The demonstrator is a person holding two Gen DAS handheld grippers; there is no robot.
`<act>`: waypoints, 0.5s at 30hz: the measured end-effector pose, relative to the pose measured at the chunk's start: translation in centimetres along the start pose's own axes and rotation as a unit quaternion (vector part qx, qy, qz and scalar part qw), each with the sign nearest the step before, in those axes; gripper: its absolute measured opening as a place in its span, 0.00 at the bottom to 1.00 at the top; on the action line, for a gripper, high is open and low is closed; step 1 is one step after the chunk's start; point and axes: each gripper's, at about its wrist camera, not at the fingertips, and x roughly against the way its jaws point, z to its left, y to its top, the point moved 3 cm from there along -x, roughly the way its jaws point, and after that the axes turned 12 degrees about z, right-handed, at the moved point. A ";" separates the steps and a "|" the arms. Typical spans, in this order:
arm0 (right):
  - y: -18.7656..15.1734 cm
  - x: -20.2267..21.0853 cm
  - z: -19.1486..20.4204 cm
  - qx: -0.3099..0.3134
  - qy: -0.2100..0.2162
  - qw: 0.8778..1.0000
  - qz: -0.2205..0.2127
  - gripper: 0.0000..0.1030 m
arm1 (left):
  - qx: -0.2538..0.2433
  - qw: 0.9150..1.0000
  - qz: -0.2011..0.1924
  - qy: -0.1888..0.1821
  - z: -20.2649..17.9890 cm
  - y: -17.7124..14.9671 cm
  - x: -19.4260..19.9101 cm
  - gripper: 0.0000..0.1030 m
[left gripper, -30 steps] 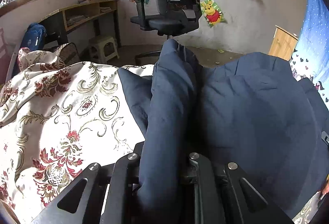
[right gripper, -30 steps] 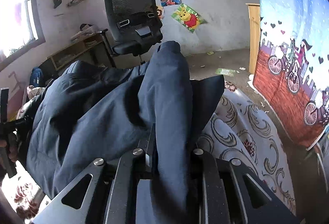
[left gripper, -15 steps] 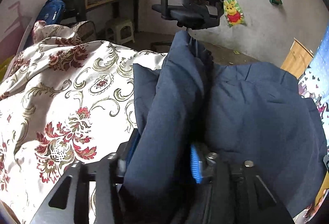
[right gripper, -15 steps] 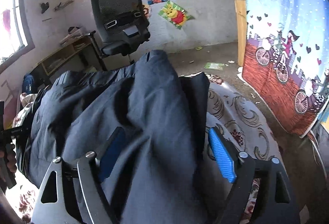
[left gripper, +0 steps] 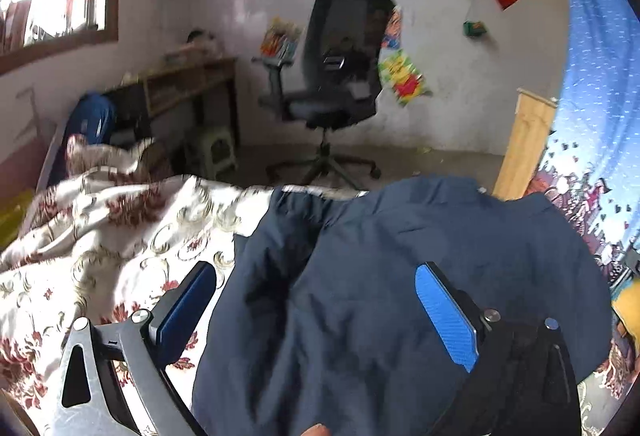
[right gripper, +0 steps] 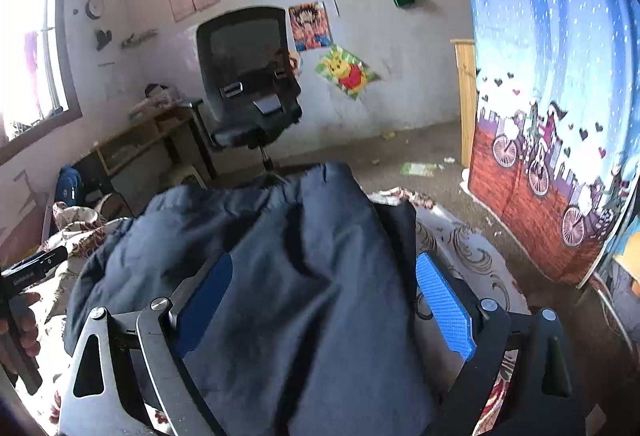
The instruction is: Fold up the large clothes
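Observation:
A large navy blue garment (left gripper: 400,276) lies folded over on a bed with a white, red-flowered cover (left gripper: 100,236). My left gripper (left gripper: 316,304) is open above the garment's left part, its blue pads (left gripper: 444,316) spread wide with cloth lying loose between them. In the right wrist view the same garment (right gripper: 280,256) lies bunched under my right gripper (right gripper: 324,300), which is also open, its pads (right gripper: 444,308) apart on either side of a fold. The left gripper's handle (right gripper: 24,276) shows at the left edge of that view.
A black office chair (left gripper: 336,75) stands on the floor beyond the bed, with a wooden desk (left gripper: 180,83) and a small stool (left gripper: 216,151) to its left. A blue patterned curtain (right gripper: 560,95) and a wooden post (right gripper: 466,99) are on the right.
Both grippers were shut on raised folds of the garment a second ago. Both have opened and let go, and the cloth has dropped flat onto the bed. Both cameras have tilted up.

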 end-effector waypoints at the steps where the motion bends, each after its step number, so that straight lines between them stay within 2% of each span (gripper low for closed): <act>1: 0.1 0.9 0.4 0.004 -0.002 1.000 -0.009 0.88 | -0.002 1.000 -0.007 -0.005 -0.2 0.0 0.6 0.99; 15: -0.2 10.2 4.8 0.044 0.014 0.995 -0.093 0.92 | 0.018 0.996 -0.062 -0.065 0.0 -1.1 8.1 1.00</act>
